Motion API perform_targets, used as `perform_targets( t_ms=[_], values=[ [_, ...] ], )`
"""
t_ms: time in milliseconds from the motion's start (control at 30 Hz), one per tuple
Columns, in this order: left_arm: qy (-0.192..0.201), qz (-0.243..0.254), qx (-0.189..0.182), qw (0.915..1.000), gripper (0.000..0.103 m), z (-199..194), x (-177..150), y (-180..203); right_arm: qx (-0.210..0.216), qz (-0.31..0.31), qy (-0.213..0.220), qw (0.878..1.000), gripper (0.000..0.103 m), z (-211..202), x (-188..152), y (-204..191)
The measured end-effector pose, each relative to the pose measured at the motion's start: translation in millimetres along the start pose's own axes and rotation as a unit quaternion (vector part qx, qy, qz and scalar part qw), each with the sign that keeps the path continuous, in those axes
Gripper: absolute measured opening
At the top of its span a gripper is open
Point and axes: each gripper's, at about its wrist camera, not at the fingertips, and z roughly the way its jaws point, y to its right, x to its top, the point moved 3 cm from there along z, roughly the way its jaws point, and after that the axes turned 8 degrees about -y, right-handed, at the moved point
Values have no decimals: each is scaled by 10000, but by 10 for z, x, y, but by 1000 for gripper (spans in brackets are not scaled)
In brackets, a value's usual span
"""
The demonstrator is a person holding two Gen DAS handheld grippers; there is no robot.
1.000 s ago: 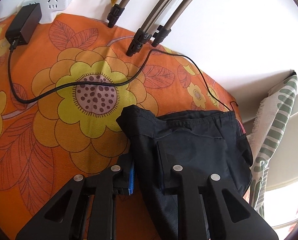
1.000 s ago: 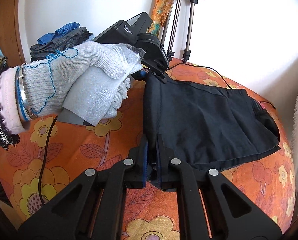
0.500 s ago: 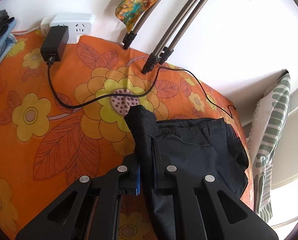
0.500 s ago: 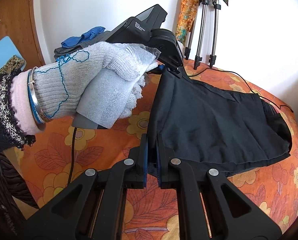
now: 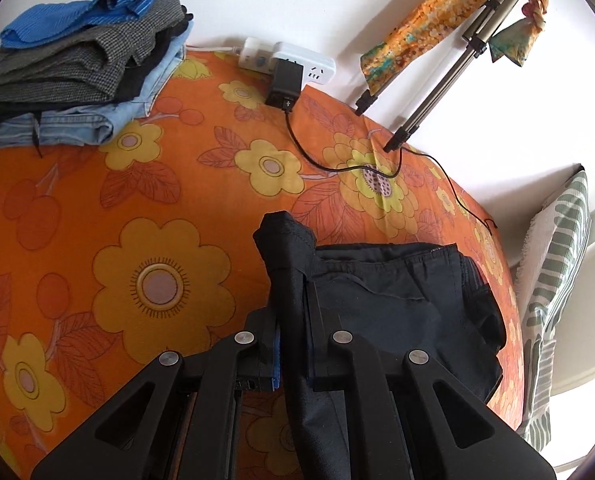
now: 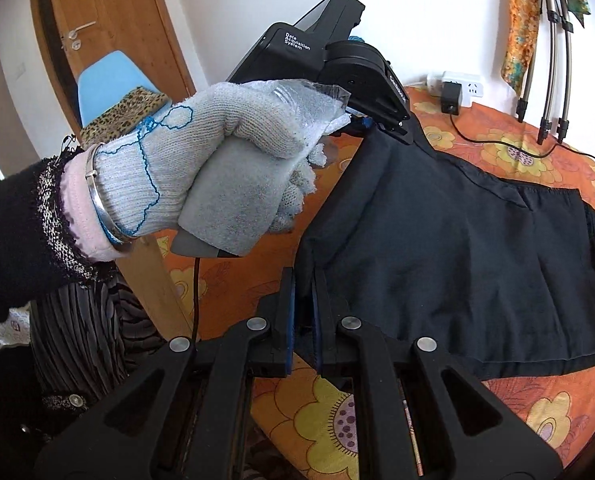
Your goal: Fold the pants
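Black fabric: I am holding the pants [image 6: 457,248] lifted along one edge, the rest lying to my right on the orange flowered bedspread [image 5: 137,208].
Left gripper [image 5: 293,344]: I am seeing its jaws pinched narrow on a bunched corner of the pants, the cloth running up between the blue pads.
Right gripper [image 6: 302,320]: I am seeing its jaws closed narrow on the near corner of the same edge; the pinch itself is dark, so I am judging the hold from the taut cloth.
Left hand [image 6: 201,160]: gloved, gripping the left tool's handle above and beyond my right gripper.
Key relation: I am reading the held edge as running away from me, from the right gripper up to the left one, with the body of the pants spreading rightward from both.
Coming move: I am expecting to carry both corners to the right, over the lying part, keeping them level.
Risk: I am judging the soft cloth may sag or slip between the corners.
Clutter: folded clothes [image 5: 77,68], a power strip [image 5: 293,62] and cable [image 5: 337,164] are sitting at the far side.
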Motion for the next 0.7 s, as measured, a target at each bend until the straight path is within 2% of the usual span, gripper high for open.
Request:
perform_targets(
  t_ms=[100, 167, 200, 333, 433, 500, 567, 700],
  values=[
    [24, -81, -100, 9999, 7, 82, -57, -54, 77, -43, 93, 9999, 21, -94, -31, 86],
    [2, -72, -142, 9999, 7, 140, -101, -56, -38, -59, 351, 9994, 33, -291, -35, 248],
    [3, -51, -133, 9999, 7, 150, -107, -69, -138, -5, 479, 9988, 33, -404, -48, 372],
    [-71, -101, -268, 9996, 7, 170, -85, -126, -530, 659, 918, 9922, 34, -899, -101, 1193],
    [-124, -126, -316, 9993, 7, 187, -92, -163, -1153, 1206, 1068, 9802, 34, -1180, -252, 1914],
    [-142, -96, -292, 9994, 7, 193, -108, -180, -1395, 1438, 1014, 9745, 34, -1264, -373, 2313],
    [-157, -93, -301, 9994, 7, 196, -112, -196, -1349, 1584, 761, 9752, 34, -1239, -484, 2593],
    [-189, -127, -287, 9993, 7, 231, -112, -217, -1594, 1461, 292, 9759, 34, -1026, -600, 2809]
  ],
)
